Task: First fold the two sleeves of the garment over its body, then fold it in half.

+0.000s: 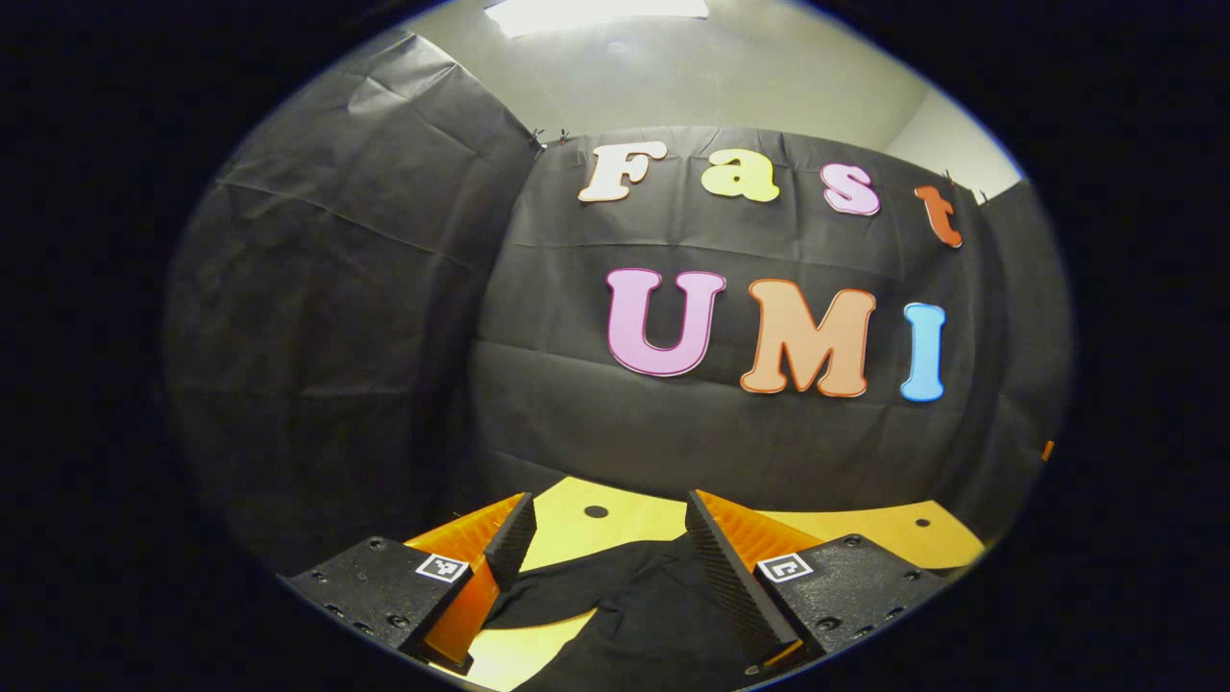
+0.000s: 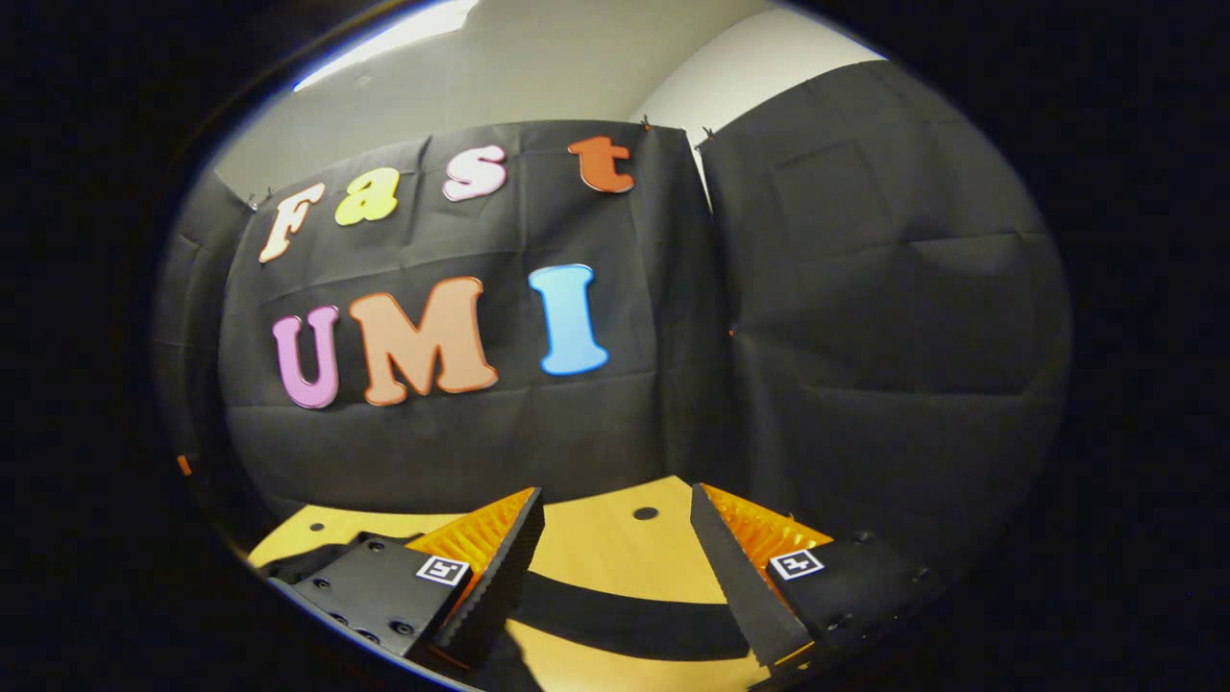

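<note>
Black cloth walls back a yellow wooden surface (image 1: 577, 524). On the left, the left gripper (image 1: 605, 538) holds its fingers spread above a dark garment (image 1: 653, 601) lying rumpled on the surface between them. On the right, the right gripper (image 2: 615, 538) also has its fingers spread, a dark band of the garment (image 2: 625, 615) lying flat beneath.

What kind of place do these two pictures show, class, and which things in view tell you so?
Probably a small recording booth, not a home. Black cloth walls hang pinned around a bare wooden table with holes in it. A dark garment lies on the table beneath the open left gripper and right gripper.
</note>
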The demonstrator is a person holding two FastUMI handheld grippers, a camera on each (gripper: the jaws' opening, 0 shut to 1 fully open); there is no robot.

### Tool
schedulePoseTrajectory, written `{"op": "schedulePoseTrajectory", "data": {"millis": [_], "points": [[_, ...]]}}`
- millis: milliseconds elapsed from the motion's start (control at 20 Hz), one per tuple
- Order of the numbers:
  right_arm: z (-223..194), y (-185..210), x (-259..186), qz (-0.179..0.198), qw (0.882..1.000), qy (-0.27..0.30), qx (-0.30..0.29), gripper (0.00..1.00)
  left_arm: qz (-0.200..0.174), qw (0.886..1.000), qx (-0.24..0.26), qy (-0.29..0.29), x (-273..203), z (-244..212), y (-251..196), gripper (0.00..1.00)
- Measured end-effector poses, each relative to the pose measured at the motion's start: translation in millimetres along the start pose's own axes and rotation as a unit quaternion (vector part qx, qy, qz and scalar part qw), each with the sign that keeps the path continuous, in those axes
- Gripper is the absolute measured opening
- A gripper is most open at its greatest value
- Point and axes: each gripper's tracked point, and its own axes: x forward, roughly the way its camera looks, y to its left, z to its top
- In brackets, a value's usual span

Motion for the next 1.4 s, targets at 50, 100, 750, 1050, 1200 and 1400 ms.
{"op": "schedulePoseTrajectory", "data": {"millis": [50,100,750,1050,1200,1400], "points": [[-16,-16,13,-0.009,1.000,0.015,-0.004,0.97,0.012,1.000,0.004,0.004,-4,-2,3,0.92],[-36,-30,25,-0.014,0.999,0.038,-0.009,0.97,0.022,1.000,0.005,0.006,-8,-2,8,0.92],[-256,-77,109,-0.044,0.946,0.321,-0.027,0.99,0.045,0.998,0.036,0.022,-8,-2,7,0.92],[-258,-76,105,-0.050,0.948,0.310,-0.046,0.98,0.009,0.998,-0.021,0.057,3,-35,-28,0.92],[-257,-69,108,-0.041,0.950,0.307,-0.043,0.81,-0.004,0.997,-0.031,0.073,7,-50,-38,0.92],[-260,-63,106,-0.029,0.948,0.314,-0.038,0.33,-0.004,0.997,-0.034,0.074,9,-51,-35,0.92]]}}
